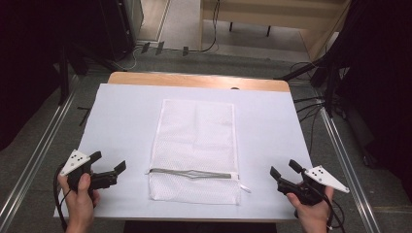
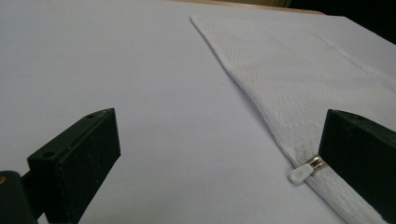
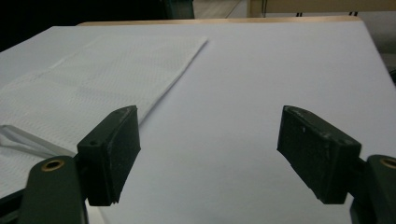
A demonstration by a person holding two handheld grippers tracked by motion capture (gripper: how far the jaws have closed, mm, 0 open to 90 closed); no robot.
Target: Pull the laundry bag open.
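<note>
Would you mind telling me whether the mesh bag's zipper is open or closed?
Open: the mesh bag lies flat, and its zipper shows a dark gaping slit across the near end in the high view.

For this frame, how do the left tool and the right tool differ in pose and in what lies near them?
The left tool points right toward the mesh bag; the right tool points up and left. In the left gripper view a white zipper pull lies beside the left tool's jaw; the right gripper view shows bare white table cover between the right tool's jaws, the bag off to one side. Both are open, empty, hand-held near the table's front edge, flanking the bag.
</note>
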